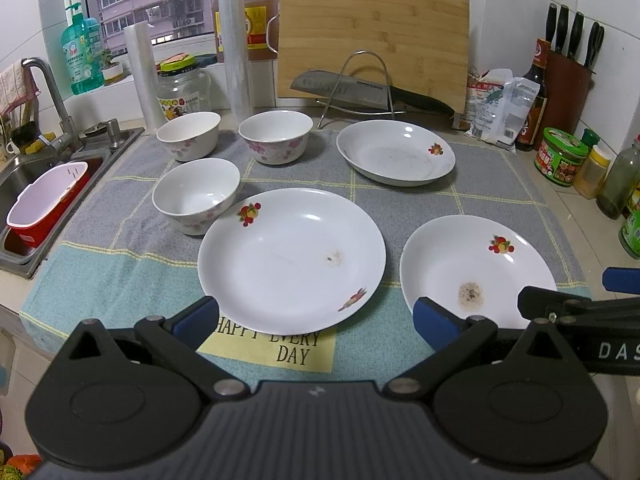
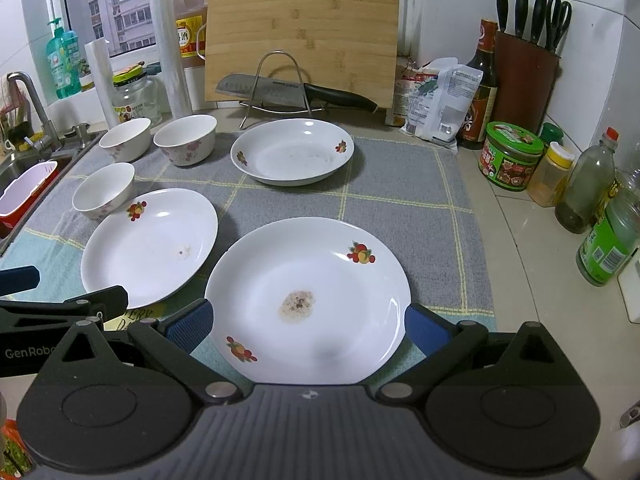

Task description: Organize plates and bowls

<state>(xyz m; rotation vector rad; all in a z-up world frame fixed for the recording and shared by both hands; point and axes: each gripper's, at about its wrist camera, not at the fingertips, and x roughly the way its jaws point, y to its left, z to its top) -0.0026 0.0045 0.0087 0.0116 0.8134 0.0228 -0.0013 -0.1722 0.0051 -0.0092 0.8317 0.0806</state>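
Nothing is stacked yet, and the risks we see lie in how we start. The near plate [image 2: 308,300] sits between the blades of our right tongs [image 2: 308,324], its rim thin and glazed, so a pinch on the edge could slip and tip it back onto the cloth [image 2: 400,208]; the dried spot in its middle would also get pressed under whatever we stack on it. The middle plate [image 1: 292,260] lies just beside the front bowl [image 1: 196,200], close enough in the left view that we cannot tell whether they touch, and lifting the plate carelessly could knock the bowl toward the sink [image 1: 24,184]. The far plate [image 2: 294,152] rests near the knife [image 2: 296,92] on its rack, and a reach there could catch the blade. The two back bowls [image 1: 232,136] stand side by side near the cloth's far edge, apart from the plates. Our left tongs [image 1: 316,316] are spread wide and hold nothing, hovering at the near rim of the middle plate. Our right tongs are equally wide apart, empty, flanking the near plate without visibly touching it. All of it sits on the table.
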